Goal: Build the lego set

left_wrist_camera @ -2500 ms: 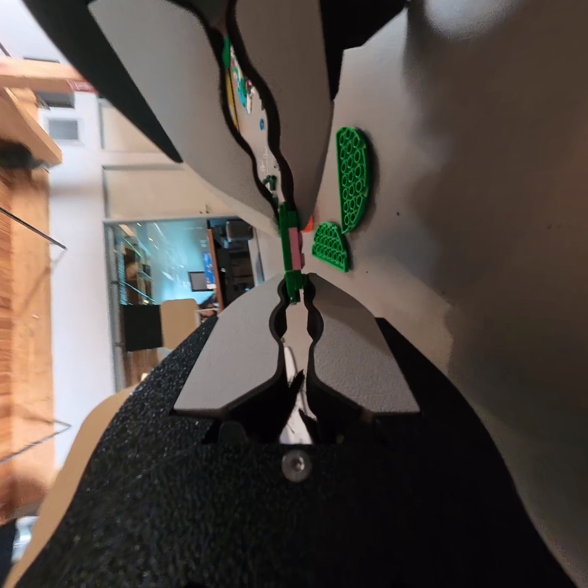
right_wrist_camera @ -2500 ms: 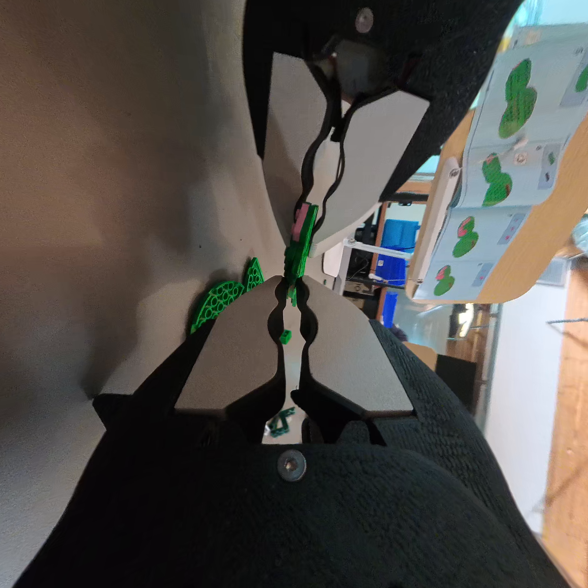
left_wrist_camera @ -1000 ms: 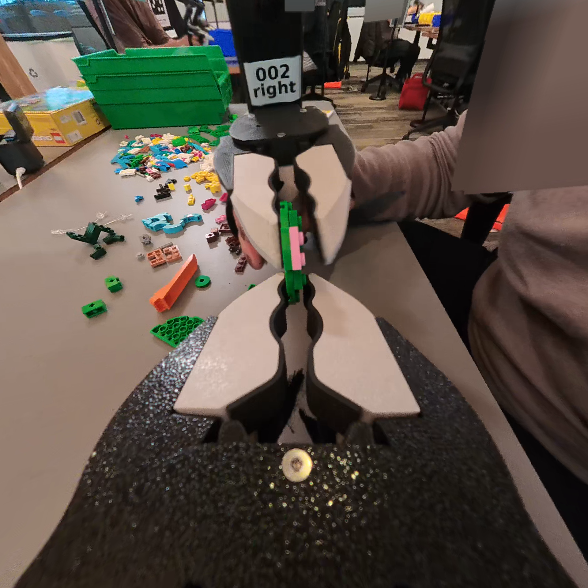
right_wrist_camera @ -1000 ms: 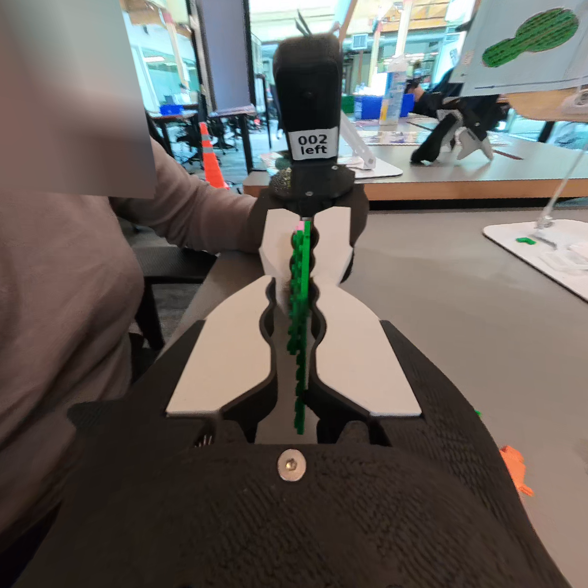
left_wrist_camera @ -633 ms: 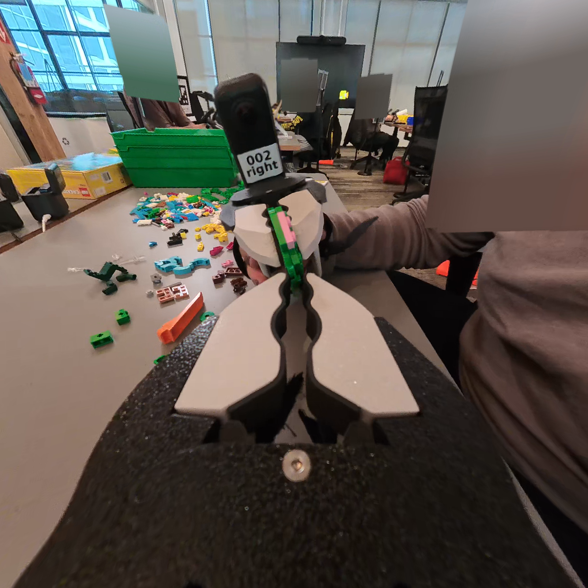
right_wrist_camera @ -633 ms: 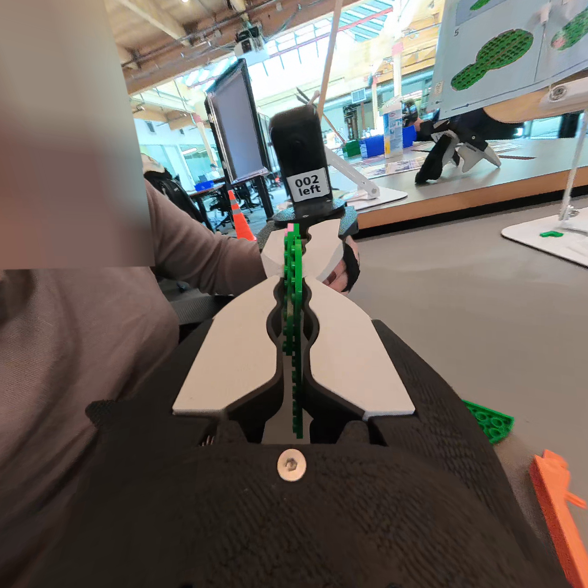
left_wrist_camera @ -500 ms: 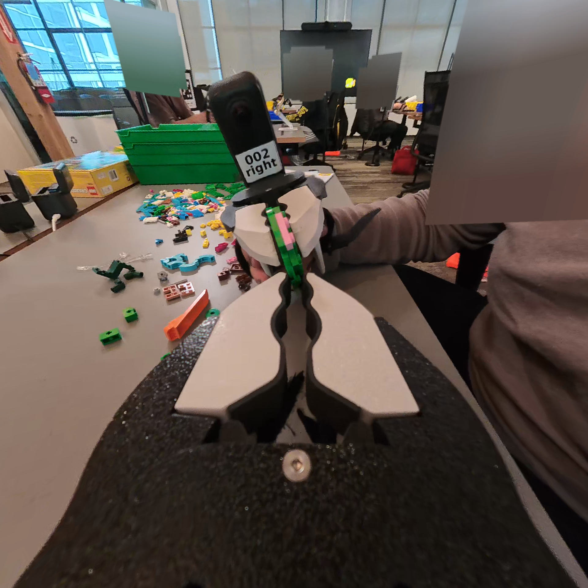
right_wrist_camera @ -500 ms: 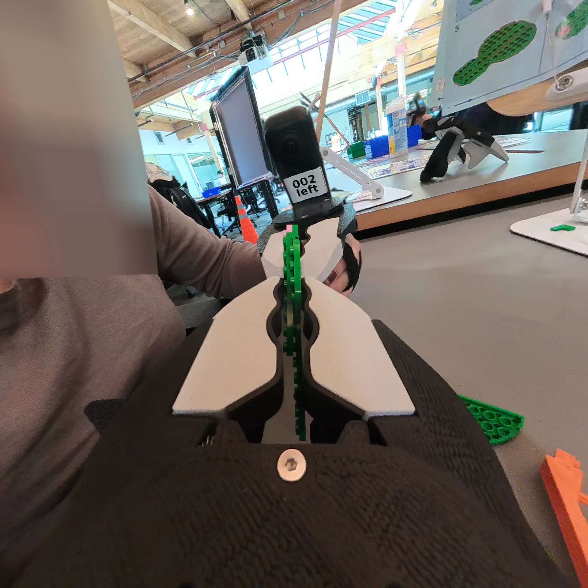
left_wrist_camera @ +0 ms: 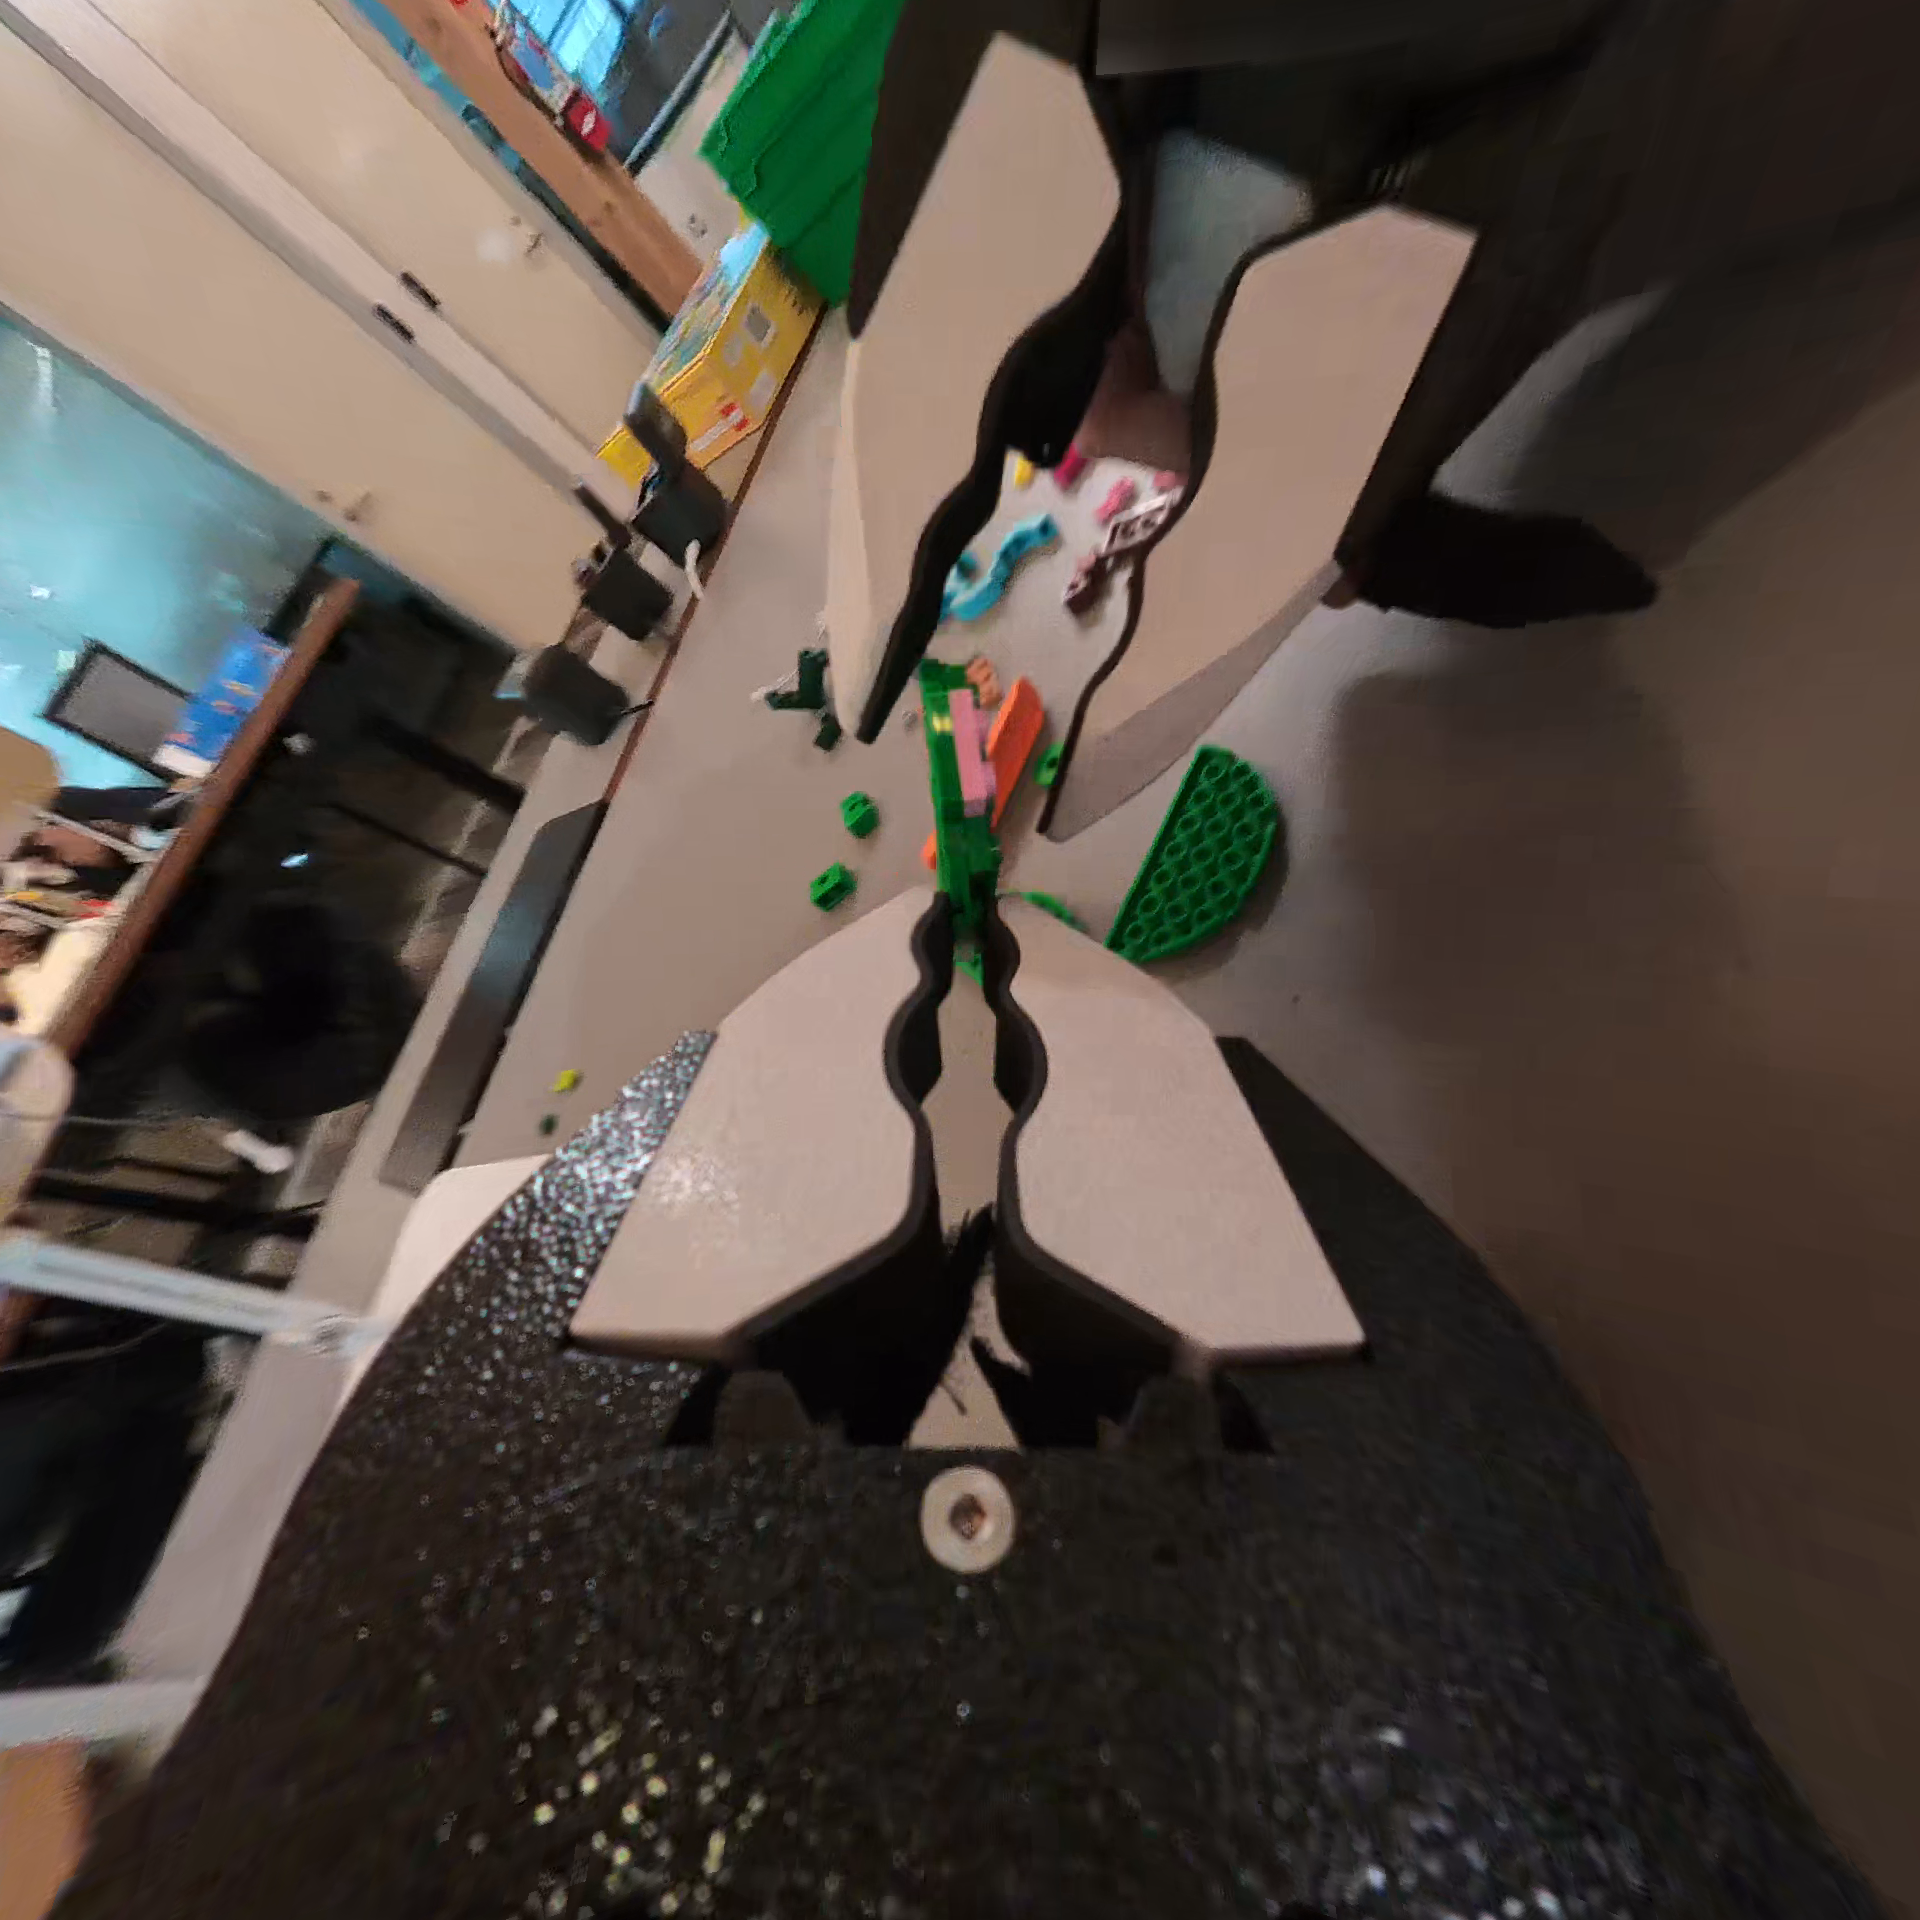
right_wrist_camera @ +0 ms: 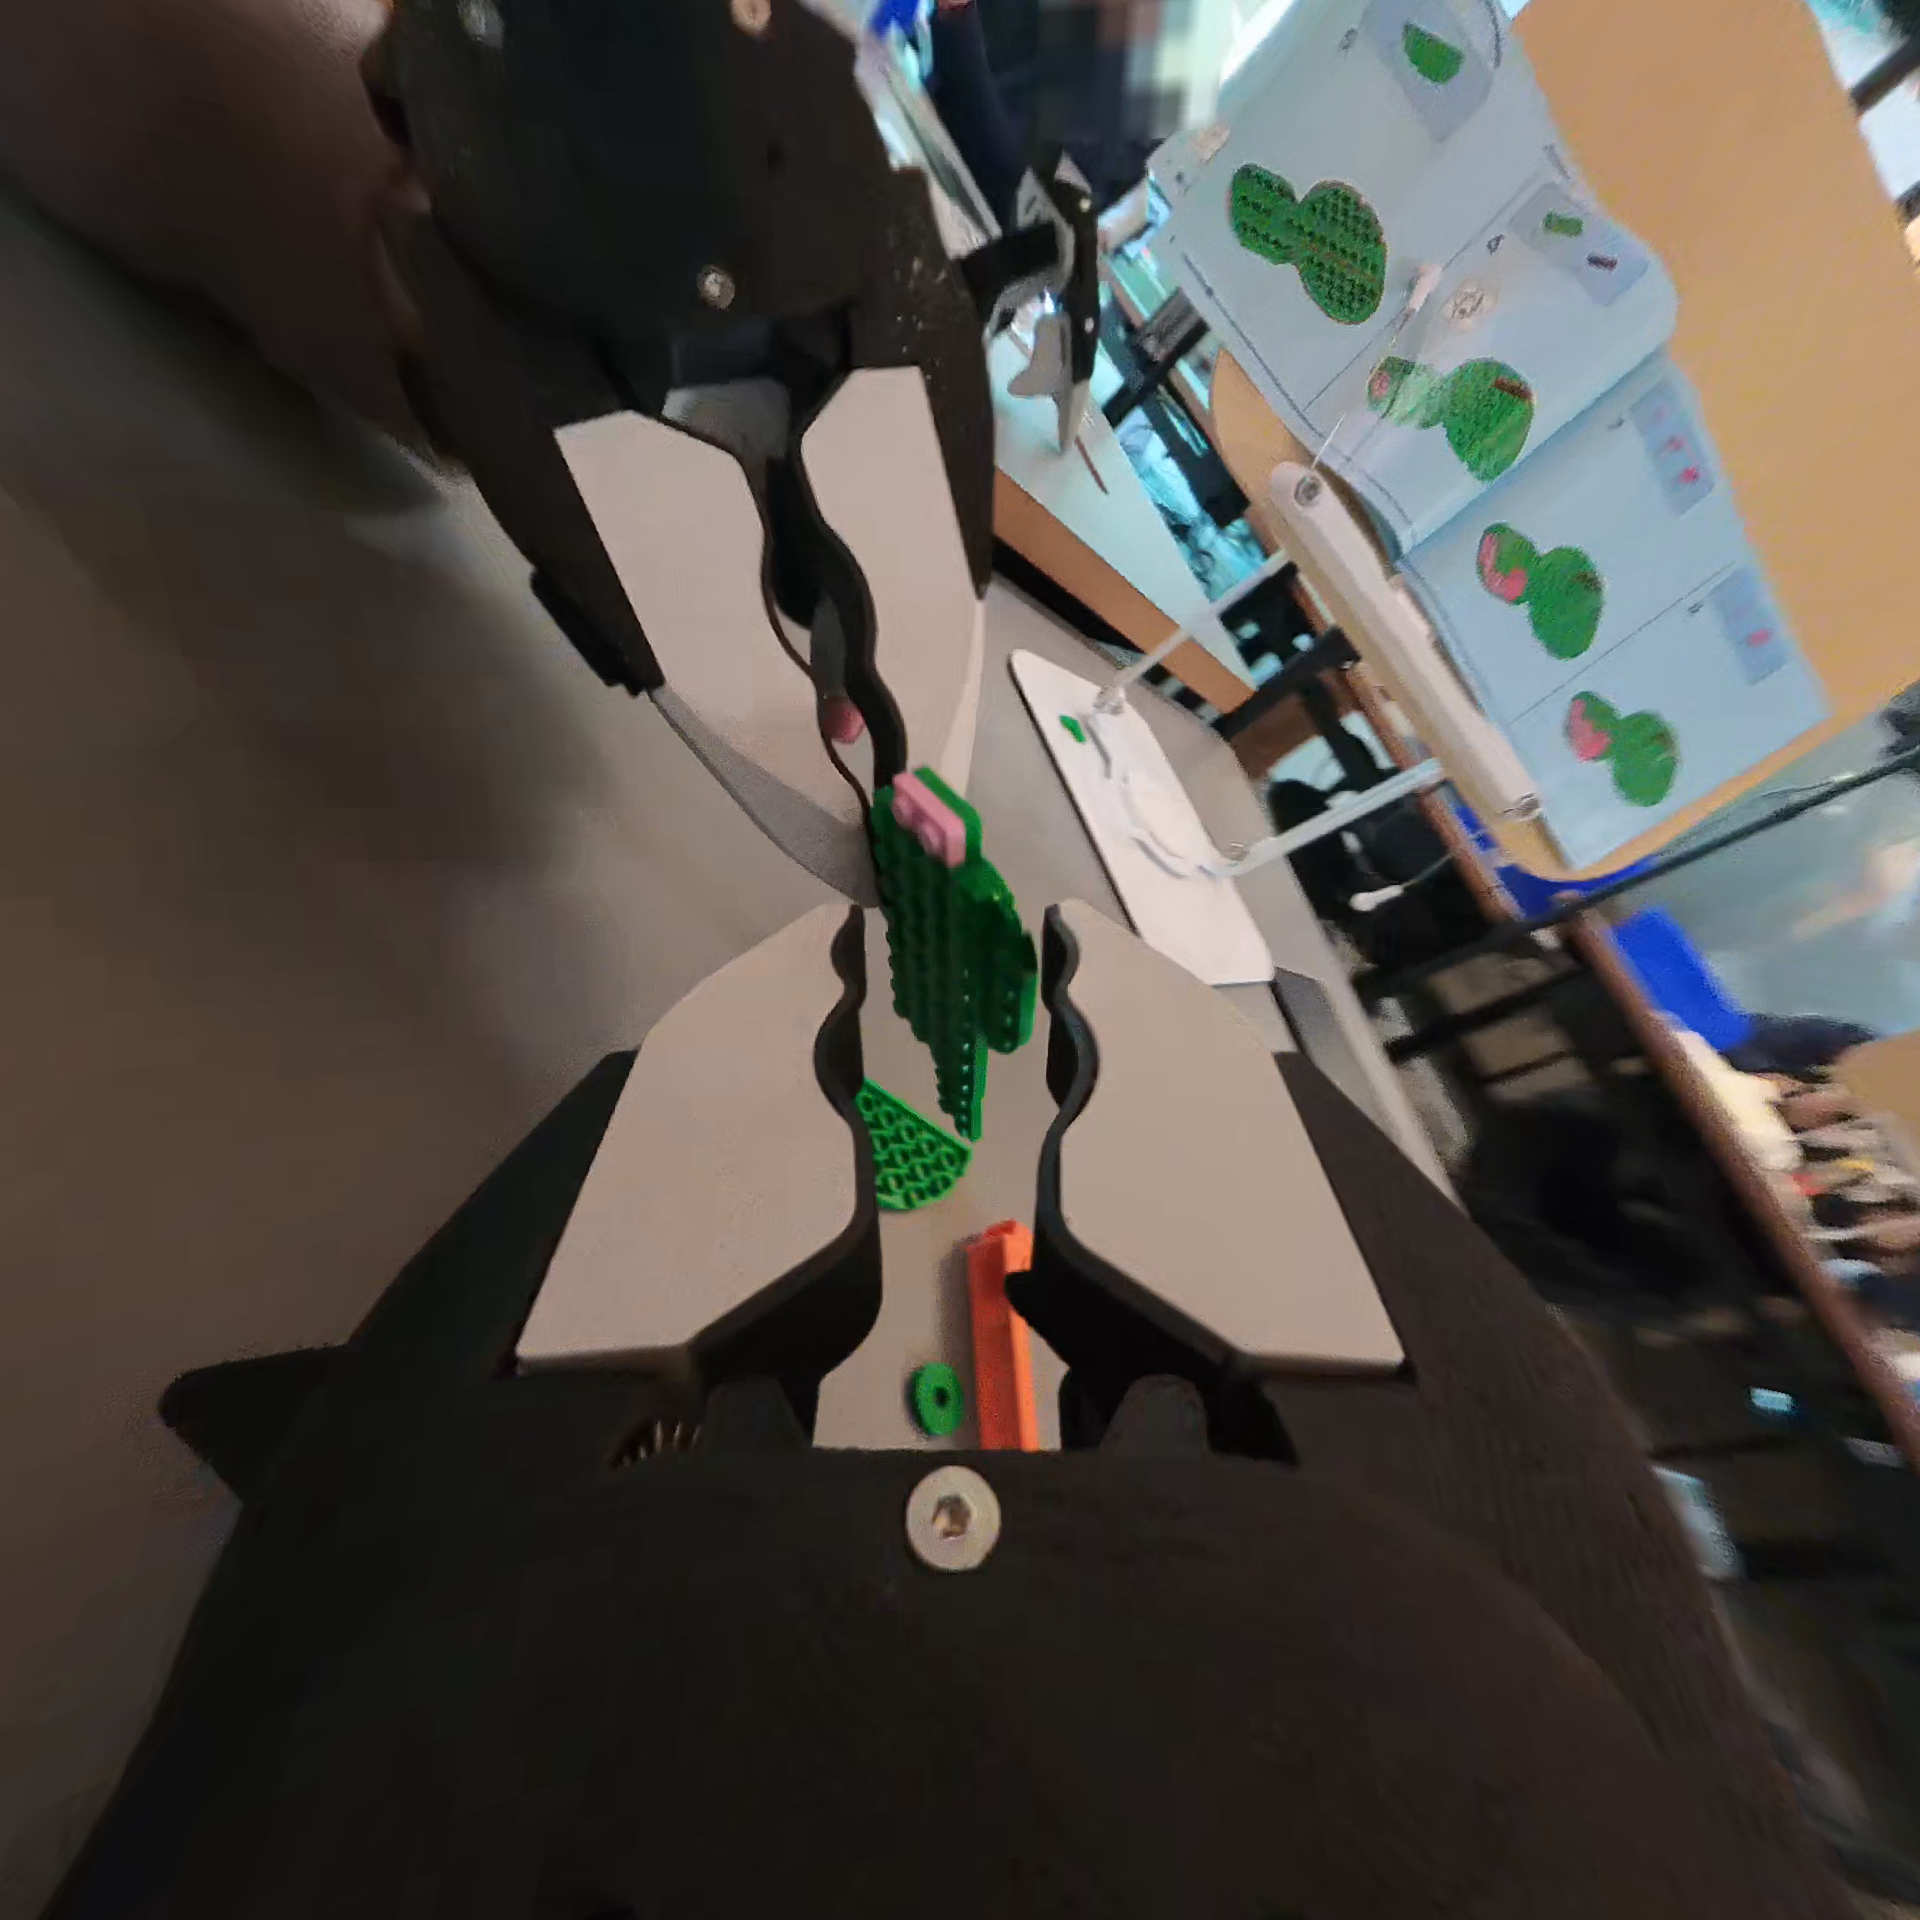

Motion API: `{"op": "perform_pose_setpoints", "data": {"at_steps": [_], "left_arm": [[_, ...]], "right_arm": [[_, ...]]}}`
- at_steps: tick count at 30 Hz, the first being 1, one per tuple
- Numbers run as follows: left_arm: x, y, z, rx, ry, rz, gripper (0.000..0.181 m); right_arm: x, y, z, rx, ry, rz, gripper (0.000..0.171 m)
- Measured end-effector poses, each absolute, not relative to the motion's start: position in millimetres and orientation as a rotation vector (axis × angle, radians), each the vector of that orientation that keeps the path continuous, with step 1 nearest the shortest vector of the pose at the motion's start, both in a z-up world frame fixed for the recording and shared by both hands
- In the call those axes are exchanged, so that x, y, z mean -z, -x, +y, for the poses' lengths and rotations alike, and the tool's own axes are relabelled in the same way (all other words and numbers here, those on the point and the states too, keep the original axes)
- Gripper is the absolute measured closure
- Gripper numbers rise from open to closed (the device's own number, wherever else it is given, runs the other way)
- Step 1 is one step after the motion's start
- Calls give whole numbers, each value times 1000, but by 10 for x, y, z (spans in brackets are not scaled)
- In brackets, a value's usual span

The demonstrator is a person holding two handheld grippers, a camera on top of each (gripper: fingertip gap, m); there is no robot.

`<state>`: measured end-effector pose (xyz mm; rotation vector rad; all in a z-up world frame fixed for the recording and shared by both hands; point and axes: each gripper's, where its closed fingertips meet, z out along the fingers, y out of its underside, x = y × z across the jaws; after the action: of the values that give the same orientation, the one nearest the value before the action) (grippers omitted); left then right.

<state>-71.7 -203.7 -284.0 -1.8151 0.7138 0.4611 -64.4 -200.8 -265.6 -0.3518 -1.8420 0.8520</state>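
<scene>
A green plate assembly (left_wrist_camera: pixel 964 831) with a pink piece (left_wrist_camera: pixel 971 753) on it is held edge-on above the grey table. My left gripper (left_wrist_camera: pixel 966 914) is shut on its near end. In the right wrist view the assembly (right_wrist_camera: pixel 956 966) hangs free in the gap of my right gripper (right_wrist_camera: pixel 951 914), which is open and does not touch it. The left gripper (right_wrist_camera: pixel 904 821) clamps its far, pink-topped end there. In the left wrist view the right gripper (left_wrist_camera: pixel 961 779) stands spread open around the assembly's far end.
A green half-round plate (left_wrist_camera: pixel 1195 852) (right_wrist_camera: pixel 909 1153), an orange piece (left_wrist_camera: pixel 1013 738) (right_wrist_camera: pixel 997 1340), a small green disc (right_wrist_camera: pixel 935 1397) and small green bricks (left_wrist_camera: pixel 857 810) lie below. Loose pieces (left_wrist_camera: pixel 997 571), green bins (left_wrist_camera: pixel 800 135), an instruction booklet (right_wrist_camera: pixel 1507 468) on a white stand (right_wrist_camera: pixel 1143 831).
My right gripper has opened and let go of the green assembly. My left gripper still holds it. Both grippers have tilted over and come down close to the table.
</scene>
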Motion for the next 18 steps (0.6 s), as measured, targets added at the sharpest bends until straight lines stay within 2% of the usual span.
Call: {"op": "perform_pose_setpoints", "data": {"at_steps": [6,11,18], "left_arm": [[2843,981,-1995,-660,1826,621,176],[2767,1363,-2006,-1110,1679,652,176],[2639,1560,-2013,-1095,1563,465,176]], "right_arm": [[2633,747,-1940,-605,310,-1751,142],[2511,773,-1769,-572,302,-1596,149],[2531,860,-1596,-473,328,-1466,168]]}}
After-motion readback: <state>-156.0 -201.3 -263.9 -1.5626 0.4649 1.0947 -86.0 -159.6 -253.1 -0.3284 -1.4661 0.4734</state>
